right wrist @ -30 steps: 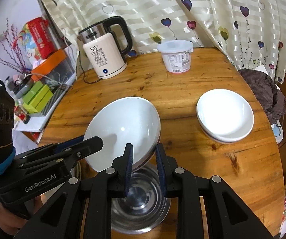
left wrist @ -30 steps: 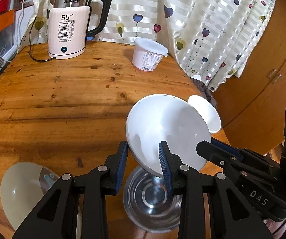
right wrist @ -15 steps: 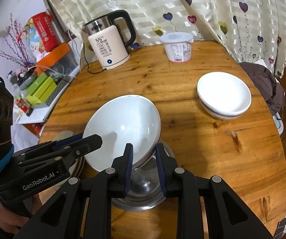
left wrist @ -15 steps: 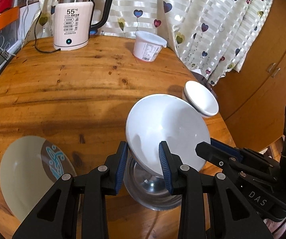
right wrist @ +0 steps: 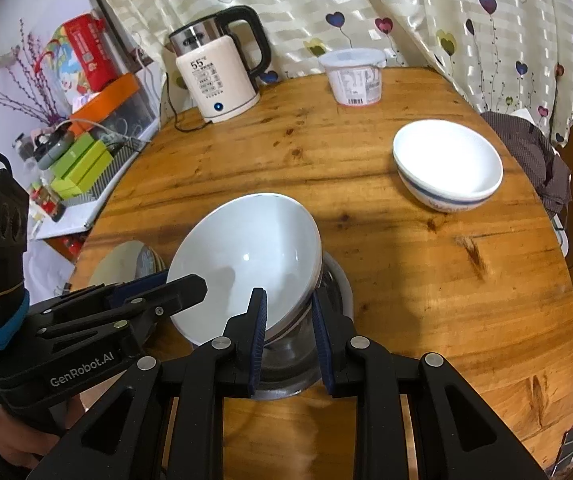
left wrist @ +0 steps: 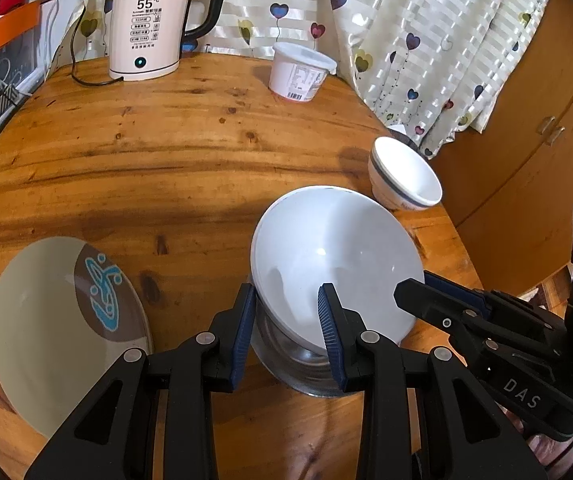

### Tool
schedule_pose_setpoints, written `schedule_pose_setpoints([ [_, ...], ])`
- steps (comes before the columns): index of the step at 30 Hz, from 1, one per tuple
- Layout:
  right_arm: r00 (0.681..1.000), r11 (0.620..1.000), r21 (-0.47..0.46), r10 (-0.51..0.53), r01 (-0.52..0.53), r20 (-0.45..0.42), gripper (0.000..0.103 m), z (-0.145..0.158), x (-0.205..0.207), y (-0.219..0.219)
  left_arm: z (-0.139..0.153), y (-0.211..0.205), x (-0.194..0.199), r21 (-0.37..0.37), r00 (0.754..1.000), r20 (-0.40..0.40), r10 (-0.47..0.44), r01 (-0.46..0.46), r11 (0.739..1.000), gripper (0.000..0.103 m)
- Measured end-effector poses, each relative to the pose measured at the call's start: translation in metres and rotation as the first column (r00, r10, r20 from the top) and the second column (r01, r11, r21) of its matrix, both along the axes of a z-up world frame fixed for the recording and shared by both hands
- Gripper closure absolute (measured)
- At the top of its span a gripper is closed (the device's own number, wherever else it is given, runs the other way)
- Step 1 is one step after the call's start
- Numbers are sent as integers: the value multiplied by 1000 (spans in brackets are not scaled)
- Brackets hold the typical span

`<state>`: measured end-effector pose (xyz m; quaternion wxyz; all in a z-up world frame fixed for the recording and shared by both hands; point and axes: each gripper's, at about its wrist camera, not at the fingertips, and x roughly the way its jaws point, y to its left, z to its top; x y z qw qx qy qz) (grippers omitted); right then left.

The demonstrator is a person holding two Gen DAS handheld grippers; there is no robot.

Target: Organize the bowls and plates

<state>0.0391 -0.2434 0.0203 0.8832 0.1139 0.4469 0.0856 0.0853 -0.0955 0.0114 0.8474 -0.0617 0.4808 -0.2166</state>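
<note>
A large white bowl [left wrist: 334, 264] is held tilted by both grippers, just over a steel bowl [left wrist: 306, 372] on the round wooden table [left wrist: 166, 152]. My left gripper [left wrist: 286, 320] is shut on the white bowl's near rim. My right gripper [right wrist: 288, 326] is shut on its opposite rim; the white bowl [right wrist: 246, 260] and steel bowl [right wrist: 326, 288] show there too. A beige plate with a blue pattern [left wrist: 62, 328] lies at left. A white bowl with blue stripes [right wrist: 446, 168] stands at the right edge of the table.
An electric kettle [left wrist: 150, 24] with its cord and a white lidded tub [left wrist: 300, 72] stand at the back of the table. A curtain hangs behind. A shelf with boxes [right wrist: 82, 160] is left of the table, wooden cabinets [left wrist: 526, 128] right.
Both grippers have lowered with the white bowl in them, so it now sits close over the steel bowl. The table, plate and striped bowl look nearer and larger.
</note>
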Motion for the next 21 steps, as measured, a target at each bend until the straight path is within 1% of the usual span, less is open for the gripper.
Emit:
schedule_pose_setpoints([
  [12, 1000, 1000, -6, 4, -4, -20, 80, -7, -7, -2, -6, -2, -8, 12, 1000, -15, -10, 10, 1000, 69],
  [14, 1000, 1000, -8, 10, -11, -26, 79, -9, -8, -1, -6, -2, -9, 15, 1000, -13, -9, 9, 1000, 69],
  [21, 999, 999, -28, 15, -17, -44, 78, -16, -6, 2, -11, -2, -10, 19, 1000, -28, -12, 13, 1000, 69],
])
